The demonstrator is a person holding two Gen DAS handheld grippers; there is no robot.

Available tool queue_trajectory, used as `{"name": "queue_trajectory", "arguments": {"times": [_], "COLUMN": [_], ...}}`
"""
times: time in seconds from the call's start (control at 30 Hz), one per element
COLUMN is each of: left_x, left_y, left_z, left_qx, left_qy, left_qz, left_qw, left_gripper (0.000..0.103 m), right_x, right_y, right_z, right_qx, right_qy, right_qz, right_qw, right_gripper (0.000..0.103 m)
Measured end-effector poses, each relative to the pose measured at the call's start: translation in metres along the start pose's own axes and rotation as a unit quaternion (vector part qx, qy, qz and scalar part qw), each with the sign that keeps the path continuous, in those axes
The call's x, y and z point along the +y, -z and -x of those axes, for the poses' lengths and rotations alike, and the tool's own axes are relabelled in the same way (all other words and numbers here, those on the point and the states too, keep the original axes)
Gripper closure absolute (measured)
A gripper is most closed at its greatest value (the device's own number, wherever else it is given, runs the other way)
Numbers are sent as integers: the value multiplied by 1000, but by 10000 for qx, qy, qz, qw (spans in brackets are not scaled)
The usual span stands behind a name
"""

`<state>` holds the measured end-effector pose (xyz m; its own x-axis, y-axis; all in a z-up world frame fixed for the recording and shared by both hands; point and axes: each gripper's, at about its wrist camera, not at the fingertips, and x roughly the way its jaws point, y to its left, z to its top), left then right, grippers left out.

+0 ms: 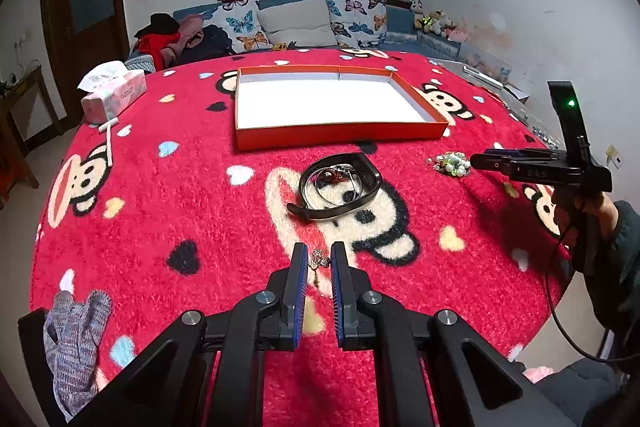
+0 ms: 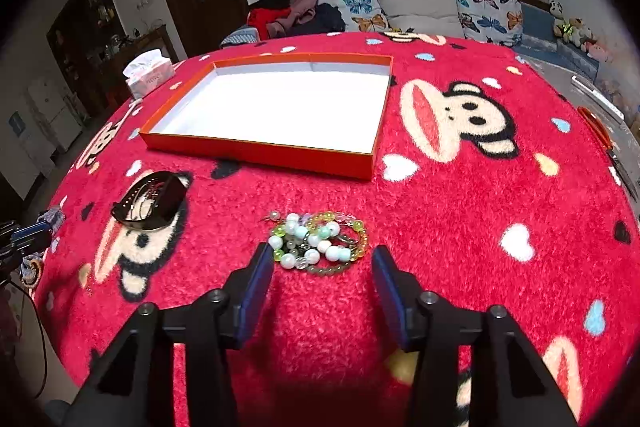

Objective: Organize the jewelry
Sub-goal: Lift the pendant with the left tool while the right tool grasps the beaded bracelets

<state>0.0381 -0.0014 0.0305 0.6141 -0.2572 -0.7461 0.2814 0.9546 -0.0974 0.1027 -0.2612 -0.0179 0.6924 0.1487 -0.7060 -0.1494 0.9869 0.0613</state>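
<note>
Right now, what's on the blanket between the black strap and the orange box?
Nothing but bare red fleece blanket lies between the black strap and the shallow orange box, seen in both views.

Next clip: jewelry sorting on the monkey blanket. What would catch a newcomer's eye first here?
Probably the bright red monkey-print blanket covering the table, with the empty orange box, white inside, lying open toward its far side. Next, the bead bracelets heaped just ahead of the open right gripper, and the small gold-toned charm piece pinched in the left gripper.
</note>
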Motion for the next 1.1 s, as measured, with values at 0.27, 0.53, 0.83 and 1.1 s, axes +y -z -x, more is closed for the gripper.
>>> {"name": "queue_trajectory", "arguments": {"times": [0.27,0.53,0.83,1.1], "left_x": [4,3,8,7], "left_y": [-2,-2,-6,-12], "left_z": [-9,-15,-19,-31], "left_qx": [76,131,169,256], "left_qy": [-21,5,-11,24], "left_qz": [41,40,103,104], "left_qw": [10000,9999,9998,9996], "left_gripper": [91,91,91,91], "right_x": [-11,5,-13,-20], "right_y": [-3,-7,-18,-19], "right_z": [-6,-5,-11,-30], "right_qx": [88,50,15,295], "right_qy": [15,-127,8,67], "right_qz": [-106,249,67,270], "right_qw": [9999,9996,10000,9992], "right_gripper": [61,64,74,84]}}
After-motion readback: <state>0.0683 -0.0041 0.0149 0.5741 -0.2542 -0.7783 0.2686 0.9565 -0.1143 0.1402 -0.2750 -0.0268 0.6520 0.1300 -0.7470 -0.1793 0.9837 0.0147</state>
